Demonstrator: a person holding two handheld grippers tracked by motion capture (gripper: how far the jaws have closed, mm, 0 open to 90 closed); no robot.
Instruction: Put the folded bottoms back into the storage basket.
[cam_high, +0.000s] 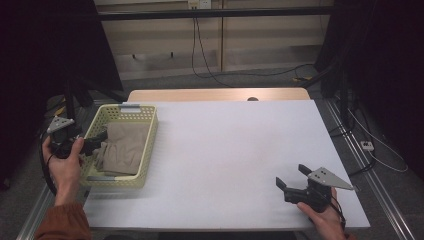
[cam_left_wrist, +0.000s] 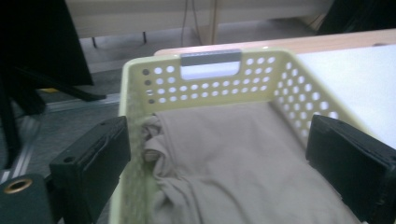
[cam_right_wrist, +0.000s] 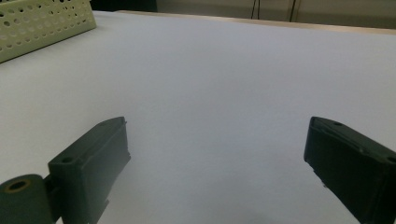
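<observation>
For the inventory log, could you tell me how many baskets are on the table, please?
1: a pale yellow perforated basket at the table's left edge, holding beige cloth; the left claw reaches into it.

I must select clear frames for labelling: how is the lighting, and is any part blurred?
High view: dim, dark corners; the white table top is evenly lit. Left gripper view: soft; the pale yellow perforated plastic basket and folded beige cloth are slightly blurred. Right gripper view: near black jaws are out of focus.

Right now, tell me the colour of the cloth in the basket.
Beige-tan cloth, clearest in the left gripper view; the basket is pale yellow.
</observation>
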